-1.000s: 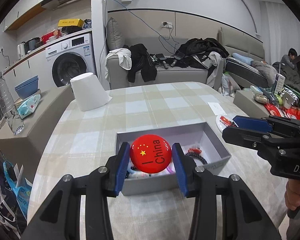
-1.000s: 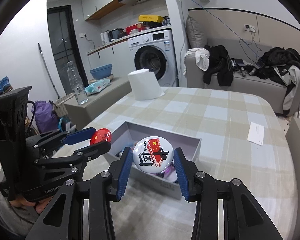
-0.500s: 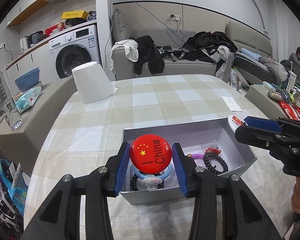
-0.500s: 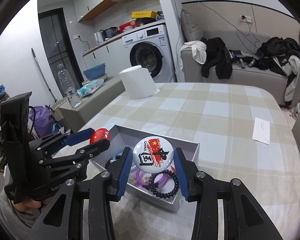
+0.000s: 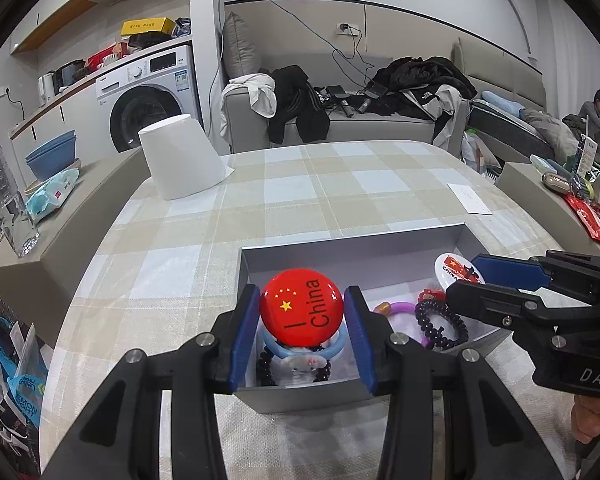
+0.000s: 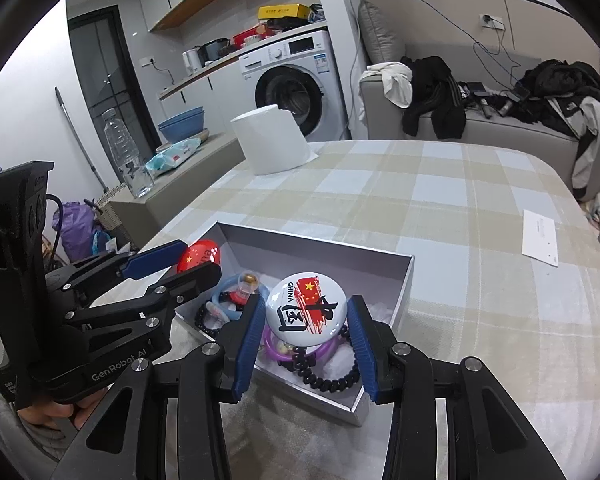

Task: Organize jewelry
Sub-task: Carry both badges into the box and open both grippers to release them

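My left gripper is shut on a red "I China" badge and holds it over the left end of an open grey box. My right gripper is shut on a white "CHINA" badge over the same box, at its right end. The box holds a black bead bracelet, a purple ring, a blue bracelet and a small red charm. The right gripper also shows in the left wrist view, and the left one in the right wrist view.
The box rests near the front of a checked tablecloth. An upturned white cup stands at the table's far left and a paper slip lies at the right. A low bench with a bottle runs along the left.
Both grippers have come closer over the box and tipped down, so its contents now show beneath the badges. Both badges stay gripped.
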The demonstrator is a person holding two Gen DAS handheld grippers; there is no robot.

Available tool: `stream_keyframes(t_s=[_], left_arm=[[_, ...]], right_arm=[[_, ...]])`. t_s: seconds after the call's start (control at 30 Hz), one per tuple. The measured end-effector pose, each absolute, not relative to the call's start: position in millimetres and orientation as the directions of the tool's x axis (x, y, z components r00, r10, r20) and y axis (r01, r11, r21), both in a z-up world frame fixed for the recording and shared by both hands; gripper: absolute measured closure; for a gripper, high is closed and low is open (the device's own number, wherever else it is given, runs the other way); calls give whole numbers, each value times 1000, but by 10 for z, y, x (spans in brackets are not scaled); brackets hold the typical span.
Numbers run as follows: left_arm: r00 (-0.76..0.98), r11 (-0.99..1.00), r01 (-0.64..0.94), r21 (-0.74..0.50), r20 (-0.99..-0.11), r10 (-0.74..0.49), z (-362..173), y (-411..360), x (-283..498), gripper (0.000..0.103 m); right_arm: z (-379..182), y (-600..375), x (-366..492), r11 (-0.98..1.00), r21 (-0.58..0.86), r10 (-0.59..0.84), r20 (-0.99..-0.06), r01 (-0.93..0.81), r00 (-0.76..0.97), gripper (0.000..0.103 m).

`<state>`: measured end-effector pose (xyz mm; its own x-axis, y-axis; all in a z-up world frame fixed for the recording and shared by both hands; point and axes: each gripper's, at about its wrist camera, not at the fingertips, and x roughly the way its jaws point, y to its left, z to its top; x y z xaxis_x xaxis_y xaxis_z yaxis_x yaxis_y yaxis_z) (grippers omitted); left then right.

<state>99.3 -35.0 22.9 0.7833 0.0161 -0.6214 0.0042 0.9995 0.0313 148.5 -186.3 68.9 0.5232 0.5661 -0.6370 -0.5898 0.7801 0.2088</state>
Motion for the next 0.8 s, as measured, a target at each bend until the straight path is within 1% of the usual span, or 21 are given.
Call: stream_keyframes(t_s=[0.13,0.53,0.8], left_arm=[[780,1000,8,22,-626,7,209,-363,996,66],[776,999,7,44,-631,22,163,-391,1020,66],[772,999,9,35,-636,15,159,-385,1022,66]], right_arm=[[677,-1842,1473,781,197,561,-640,-593,525,62],[667,-1827,1465,783,180,552,-641,-595,533,62],[682,-1833,1464,772,211,575,-633,-600,518,61]])
